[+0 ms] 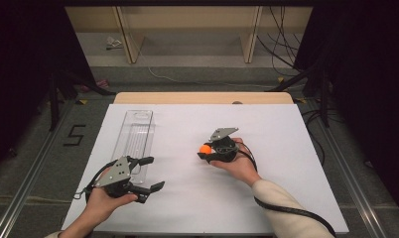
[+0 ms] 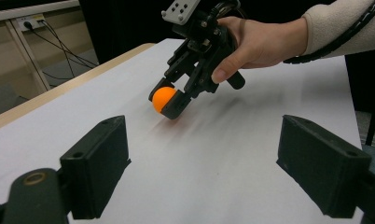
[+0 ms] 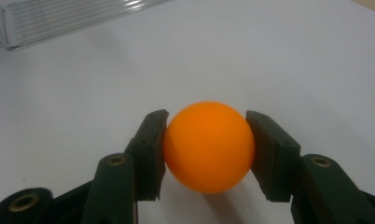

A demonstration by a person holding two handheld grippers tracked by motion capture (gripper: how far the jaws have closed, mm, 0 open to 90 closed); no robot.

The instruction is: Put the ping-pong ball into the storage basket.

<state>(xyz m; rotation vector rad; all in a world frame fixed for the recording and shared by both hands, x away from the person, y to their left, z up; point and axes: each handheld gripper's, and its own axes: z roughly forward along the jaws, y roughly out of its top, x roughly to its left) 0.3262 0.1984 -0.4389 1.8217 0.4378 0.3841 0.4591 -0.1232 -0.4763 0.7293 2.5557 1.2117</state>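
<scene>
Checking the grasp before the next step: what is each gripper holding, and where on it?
Right gripper clamps the orange ball across its middle, one pad on each side. Left gripper stands open, holding nothing.

Even overhead light on the white table (image 1: pixel 197 208); dark surroundings. The ball (image 3: pixel 208 145) looks slightly soft, perhaps out of focus.
</scene>
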